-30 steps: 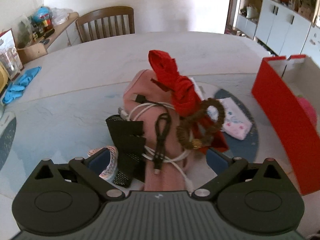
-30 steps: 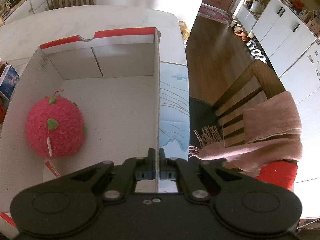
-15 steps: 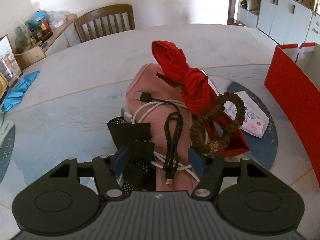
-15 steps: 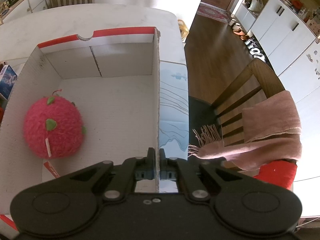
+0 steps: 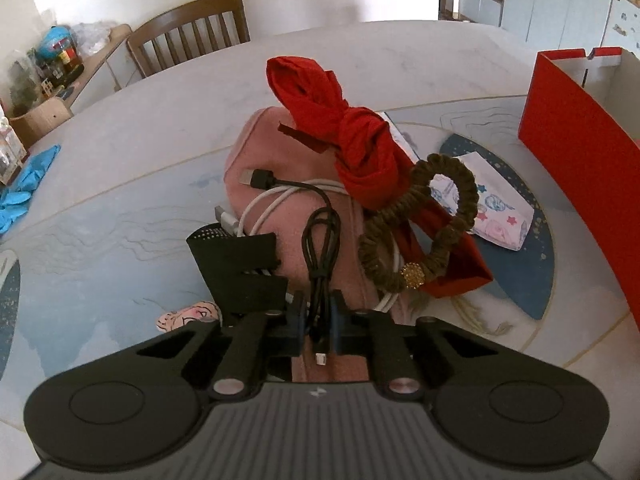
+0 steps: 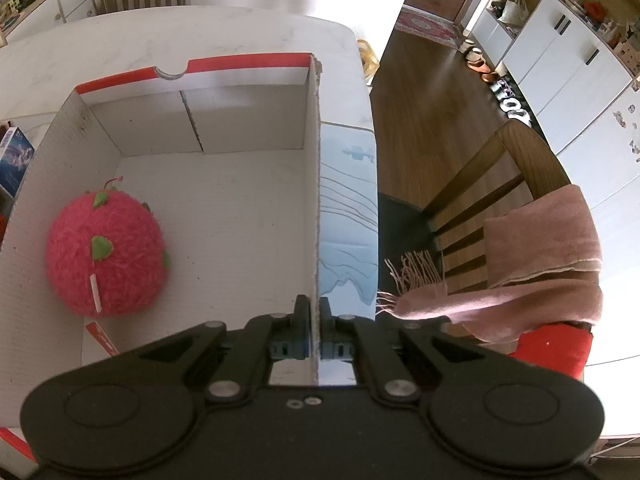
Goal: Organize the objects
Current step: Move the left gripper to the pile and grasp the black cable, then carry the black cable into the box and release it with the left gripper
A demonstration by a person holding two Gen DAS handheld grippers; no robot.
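Note:
In the left wrist view a pile lies on the table: a pink pouch (image 5: 276,228), a white cable (image 5: 260,204), a black cable (image 5: 320,240), a red knotted cloth (image 5: 352,140), a brown scrunchie (image 5: 452,216) and a black mesh strap (image 5: 240,264). My left gripper (image 5: 318,322) is closing, its pads pressing the near end of the black cable. In the right wrist view my right gripper (image 6: 315,320) is shut on the right wall of the red-and-white cardboard box (image 6: 314,160). A fuzzy pink plush ball (image 6: 104,252) lies inside the box at the left.
The red box side (image 5: 580,152) stands right of the pile, with a patterned tissue pack (image 5: 500,212) between them. Blue gloves (image 5: 24,188) lie far left. A wooden chair (image 5: 192,32) stands behind the table. Another chair with a pink scarf (image 6: 540,252) is right of the table edge.
My left gripper went from wide open to closed on the black cable while sinking toward the pile. The right gripper and the box have not moved.

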